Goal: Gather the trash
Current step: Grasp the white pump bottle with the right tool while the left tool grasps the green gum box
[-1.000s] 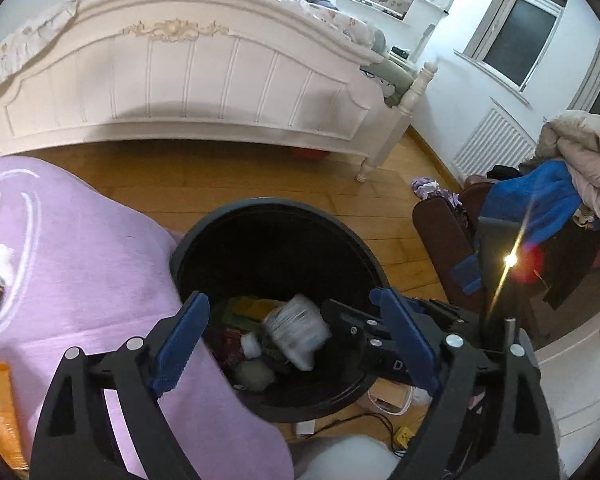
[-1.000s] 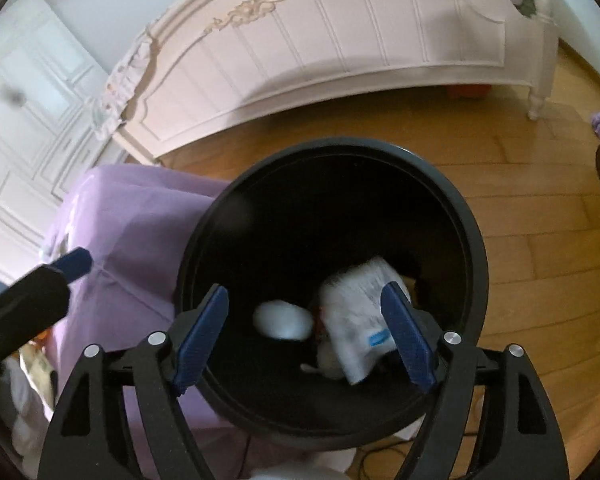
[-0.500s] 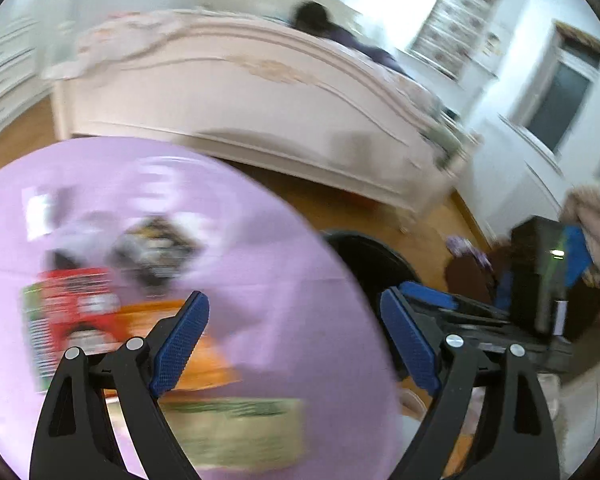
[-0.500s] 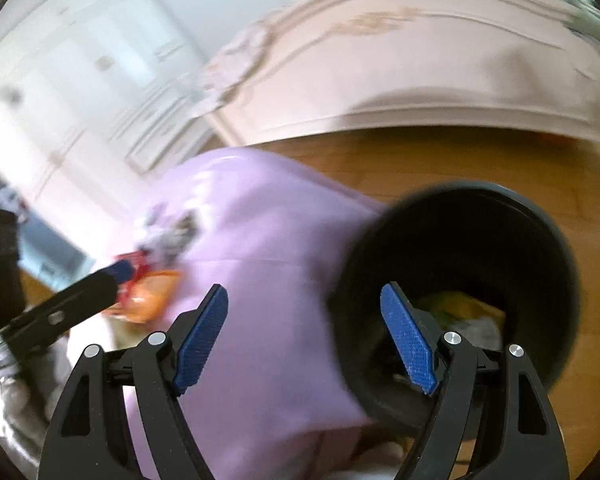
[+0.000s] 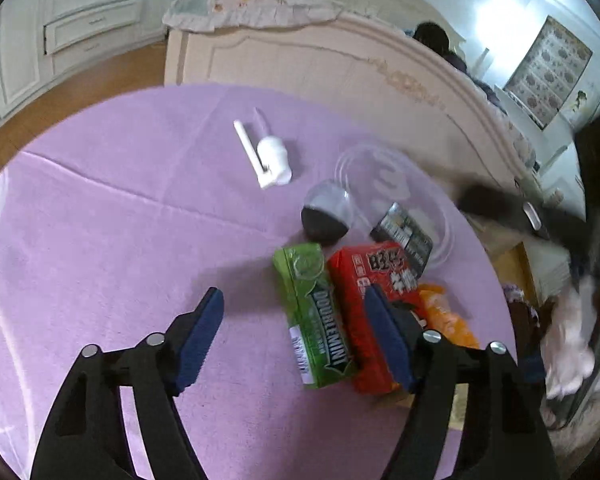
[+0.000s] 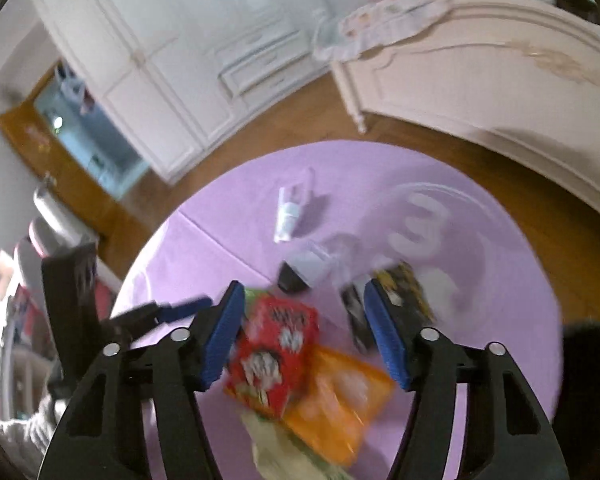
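The round desk under a lilac cloth (image 5: pixel 100 208) carries the trash in one cluster toward its right side. From the left wrist view, the left gripper (image 5: pixel 296 336) hangs over bare cloth with its jaws apart and closing, nothing between the pads; its right finger overlaps the lower edge of the red printed snack packet (image 5: pixel 374 280). Touching that packet on its left lies the green rectangular gum box (image 5: pixel 314 312), and on its right, partly tucked under it, an orange crinkled plastic bag (image 5: pixel 444 316). Just above them sits a small clear cup with a dark bottom (image 5: pixel 326 216), tipped on its side, beside a clear round plastic lid (image 5: pixel 384 184) that holds a black and yellow foil packet (image 5: pixel 404 236). A white plastic bottle with a long nozzle (image 5: pixel 268 156) lies well apart from the cluster, toward the desk's far side. The whole left half of the cloth is open.

From the right wrist view, blurred, the right gripper (image 6: pixel 304 334) hovers over the red packet (image 6: pixel 276 356), jaws apart and closing, pads not touching it. The orange bag (image 6: pixel 340 396) lies near the desk's front edge. Wooden floor (image 6: pixel 308 120) separates the desk from the cream bed footboard (image 6: pixel 480 76) and the white wardrobe doors (image 6: pixel 160 52).
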A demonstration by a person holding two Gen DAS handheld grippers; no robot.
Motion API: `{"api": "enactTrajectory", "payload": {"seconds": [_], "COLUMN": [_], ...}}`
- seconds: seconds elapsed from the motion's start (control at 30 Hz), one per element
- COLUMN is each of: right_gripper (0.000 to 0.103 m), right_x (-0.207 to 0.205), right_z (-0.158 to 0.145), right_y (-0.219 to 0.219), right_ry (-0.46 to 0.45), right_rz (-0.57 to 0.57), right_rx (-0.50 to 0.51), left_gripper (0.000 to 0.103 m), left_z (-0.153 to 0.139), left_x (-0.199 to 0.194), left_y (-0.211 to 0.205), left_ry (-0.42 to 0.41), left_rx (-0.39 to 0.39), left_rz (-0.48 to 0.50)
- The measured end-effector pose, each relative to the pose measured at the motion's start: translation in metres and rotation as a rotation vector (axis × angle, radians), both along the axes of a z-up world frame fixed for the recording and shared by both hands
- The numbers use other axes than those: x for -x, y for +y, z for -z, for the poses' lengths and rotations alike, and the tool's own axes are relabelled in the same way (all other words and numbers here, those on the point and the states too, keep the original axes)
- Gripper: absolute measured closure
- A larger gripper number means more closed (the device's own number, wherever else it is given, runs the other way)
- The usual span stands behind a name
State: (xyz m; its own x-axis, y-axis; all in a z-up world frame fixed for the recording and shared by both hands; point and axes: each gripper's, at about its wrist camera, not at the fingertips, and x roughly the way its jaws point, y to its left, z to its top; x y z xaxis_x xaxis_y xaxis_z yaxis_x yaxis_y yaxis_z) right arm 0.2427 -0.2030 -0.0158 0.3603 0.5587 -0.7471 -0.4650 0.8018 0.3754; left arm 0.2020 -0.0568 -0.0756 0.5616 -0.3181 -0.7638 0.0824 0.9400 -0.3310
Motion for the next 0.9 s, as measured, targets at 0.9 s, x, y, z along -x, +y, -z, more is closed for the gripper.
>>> {"api": "enactTrajectory", "payload": {"seconds": [0.9], "right_gripper": [0.071], "right_x": [-0.082], "right_z": [0.061], "right_y": [0.145], "right_ry": [-0.033], "right_rz": [-0.136], "right_rx": [0.378], "left_gripper": [0.032], "left_z": [0.001], "left_x": [0.035], "left_y": [0.016], "left_ry": [-0.012], "left_rx": [0.007], "left_rz": [0.031]}}
